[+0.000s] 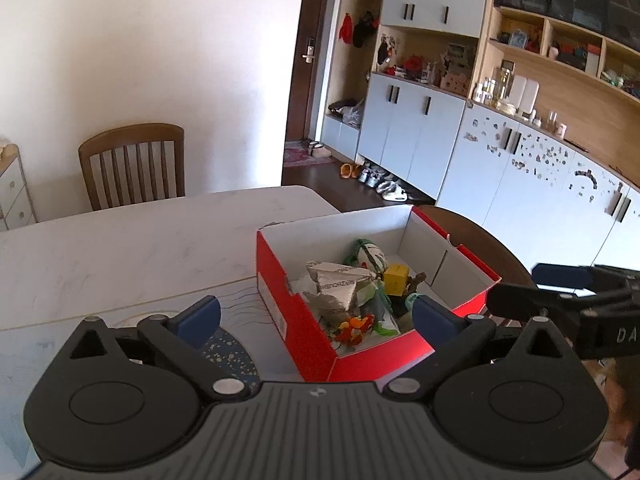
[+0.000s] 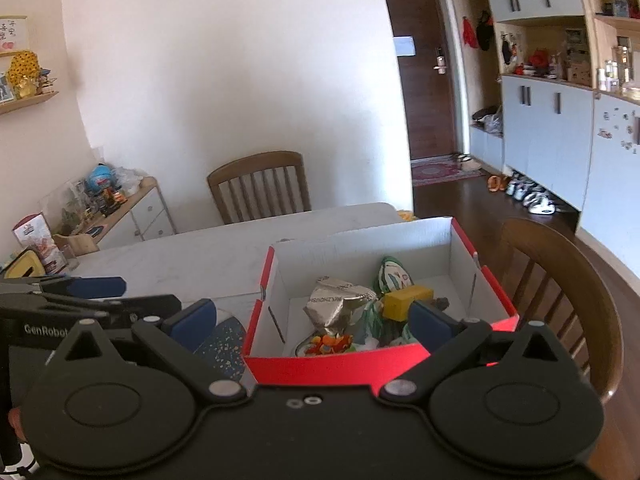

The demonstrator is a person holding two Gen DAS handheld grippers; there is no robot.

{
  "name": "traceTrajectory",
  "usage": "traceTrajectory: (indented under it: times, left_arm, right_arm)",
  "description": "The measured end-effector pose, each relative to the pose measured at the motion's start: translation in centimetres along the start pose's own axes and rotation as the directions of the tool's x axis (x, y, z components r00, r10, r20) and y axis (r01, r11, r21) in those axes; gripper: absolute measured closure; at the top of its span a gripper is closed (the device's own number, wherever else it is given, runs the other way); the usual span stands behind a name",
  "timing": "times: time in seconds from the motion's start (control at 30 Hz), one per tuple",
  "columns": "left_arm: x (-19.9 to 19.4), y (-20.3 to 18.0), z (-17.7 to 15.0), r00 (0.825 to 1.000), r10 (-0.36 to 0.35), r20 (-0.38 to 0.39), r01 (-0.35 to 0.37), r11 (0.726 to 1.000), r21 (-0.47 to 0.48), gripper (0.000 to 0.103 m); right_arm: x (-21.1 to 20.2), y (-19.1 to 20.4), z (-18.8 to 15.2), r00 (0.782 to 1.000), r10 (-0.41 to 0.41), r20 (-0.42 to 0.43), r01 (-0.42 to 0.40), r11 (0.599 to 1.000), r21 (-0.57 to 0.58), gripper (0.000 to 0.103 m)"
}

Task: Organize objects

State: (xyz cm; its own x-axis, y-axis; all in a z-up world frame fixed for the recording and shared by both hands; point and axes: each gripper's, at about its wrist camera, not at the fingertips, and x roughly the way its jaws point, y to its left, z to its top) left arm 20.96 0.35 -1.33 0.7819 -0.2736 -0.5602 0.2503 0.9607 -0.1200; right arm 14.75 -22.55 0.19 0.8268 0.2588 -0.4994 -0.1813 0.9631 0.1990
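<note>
Looking at both wrist views, the red shoebox (image 2: 332, 364) sits on the white tabletop (image 1: 132, 240) with all the clutter already inside: a crumpled foil wrapper (image 2: 340, 304), a yellow block (image 2: 406, 302), a green-striped packet (image 2: 394, 274) and an orange-green toy (image 2: 330, 342) near the front wall.

Both grippers hang just short of the box's near edge, jaws spread wide, holding nothing. From the right gripper (image 2: 312, 320) the box is dead ahead at 12 o'clock, its long axis running away from the jaws toward the far chair (image 2: 260, 184). From the left gripper (image 1: 316, 316) it lies more toward 1 o'clock, turned corner-on, so I'd say the right one has the straighter line in. The right gripper also shows at 3 o'clock in the left view.

Stuff around: a speckled blue mat (image 2: 224, 344) under the box's left side, and a wooden chair back (image 2: 560, 280) right against the box's right side, which could crowd anything coming from 3 o'clock. Can't tell what's left to tidy outside the box.
</note>
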Motion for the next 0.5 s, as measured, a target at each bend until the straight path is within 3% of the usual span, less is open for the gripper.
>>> traceTrajectory:
  times: [0.5]
  left_arm:
    - [-2.1,0.3,-1.0,0.999,-0.014,0.033,0.013,1.000,0.019,0.000]
  right_arm:
    - [-1.3,2.3,-2.2,0.997,-0.074,0.027,0.074,0.997,-0.007,0.001]
